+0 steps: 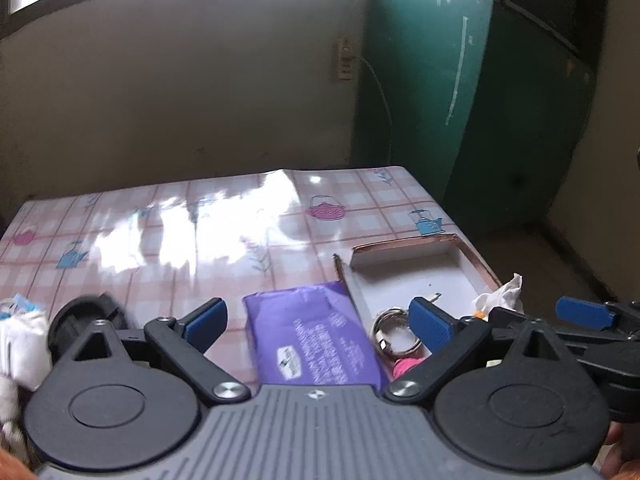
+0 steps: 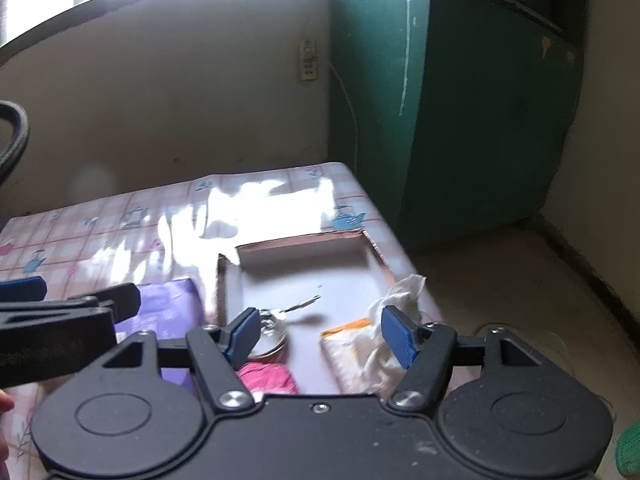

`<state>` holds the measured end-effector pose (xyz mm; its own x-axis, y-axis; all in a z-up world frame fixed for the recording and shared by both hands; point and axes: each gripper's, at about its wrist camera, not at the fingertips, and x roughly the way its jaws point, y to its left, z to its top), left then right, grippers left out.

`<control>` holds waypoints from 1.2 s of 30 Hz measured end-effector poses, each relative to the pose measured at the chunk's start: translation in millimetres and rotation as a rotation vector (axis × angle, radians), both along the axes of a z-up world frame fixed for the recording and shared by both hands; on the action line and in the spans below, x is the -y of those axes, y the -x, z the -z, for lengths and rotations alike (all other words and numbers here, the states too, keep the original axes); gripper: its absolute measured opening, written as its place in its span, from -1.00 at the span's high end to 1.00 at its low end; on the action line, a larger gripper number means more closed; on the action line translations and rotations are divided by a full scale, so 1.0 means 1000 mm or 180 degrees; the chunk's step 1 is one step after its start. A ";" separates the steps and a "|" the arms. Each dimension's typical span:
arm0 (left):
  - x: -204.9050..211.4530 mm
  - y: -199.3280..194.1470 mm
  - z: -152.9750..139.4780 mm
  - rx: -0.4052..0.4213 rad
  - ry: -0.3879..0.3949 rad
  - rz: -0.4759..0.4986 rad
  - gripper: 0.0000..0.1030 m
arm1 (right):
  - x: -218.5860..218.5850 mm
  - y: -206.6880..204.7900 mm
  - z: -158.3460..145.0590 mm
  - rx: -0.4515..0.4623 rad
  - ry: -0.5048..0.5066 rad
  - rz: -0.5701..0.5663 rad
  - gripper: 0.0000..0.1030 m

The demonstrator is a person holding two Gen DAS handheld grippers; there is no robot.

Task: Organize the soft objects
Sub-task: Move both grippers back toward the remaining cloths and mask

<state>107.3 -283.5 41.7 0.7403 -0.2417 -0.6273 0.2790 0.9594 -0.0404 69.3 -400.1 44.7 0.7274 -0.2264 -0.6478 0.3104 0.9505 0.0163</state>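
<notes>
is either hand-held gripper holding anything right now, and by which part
Nothing is held. The left hand-held gripper stands open above the purple pack; the right hand-held gripper is open too, pads clear of everything.

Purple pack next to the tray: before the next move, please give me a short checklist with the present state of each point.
1. Left claw open and holding nothing: ok.
2. Right claw open and holding nothing: ok.
3. Purple pack lies flat on the table, outside the tray: ok for a pick.
4. Nothing on top of the purple pack: ok for the part in view; its near end is hidden behind the claw body, cannot tell.
5. Free space in the tray: ok, its far half is bare; the metal ring, pink item and tissue pack fill the near part.
6. Which object goes next: cannot tell.
</notes>
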 end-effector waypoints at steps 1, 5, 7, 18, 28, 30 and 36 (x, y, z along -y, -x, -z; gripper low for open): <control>-0.002 0.003 0.000 -0.0006 0.0006 -0.0007 -0.95 | -0.002 0.001 0.000 -0.0012 0.0009 -0.0010 -0.53; -0.009 0.012 -0.002 -0.0008 -0.0028 -0.0069 -0.95 | -0.014 0.007 -0.004 -0.0050 0.0025 -0.0057 -0.53; -0.014 0.015 -0.004 -0.0018 -0.0017 -0.0098 -0.96 | -0.018 0.009 -0.006 -0.0044 0.0017 -0.0074 -0.53; -0.051 0.032 -0.012 0.0039 -0.0077 -0.0300 -0.96 | -0.059 0.011 -0.014 -0.0031 -0.0011 -0.0277 -0.53; -0.091 0.039 -0.018 0.0068 -0.0068 -0.0535 -0.95 | -0.102 0.002 -0.019 -0.0021 -0.0011 -0.0512 -0.53; -0.099 0.039 -0.019 0.0069 -0.0063 -0.0587 -0.95 | -0.110 -0.001 -0.020 -0.0023 -0.0010 -0.0559 -0.53; -0.121 0.037 -0.022 0.0084 -0.0055 -0.0718 -0.95 | -0.135 -0.010 -0.023 -0.0014 -0.0006 -0.0673 -0.53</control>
<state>70.1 -162.0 63.9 0.7905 -0.0575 -0.6097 0.0580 0.9981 -0.0190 79.2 -265.4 67.4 0.7557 -0.0677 -0.6514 0.1040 0.9944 0.0172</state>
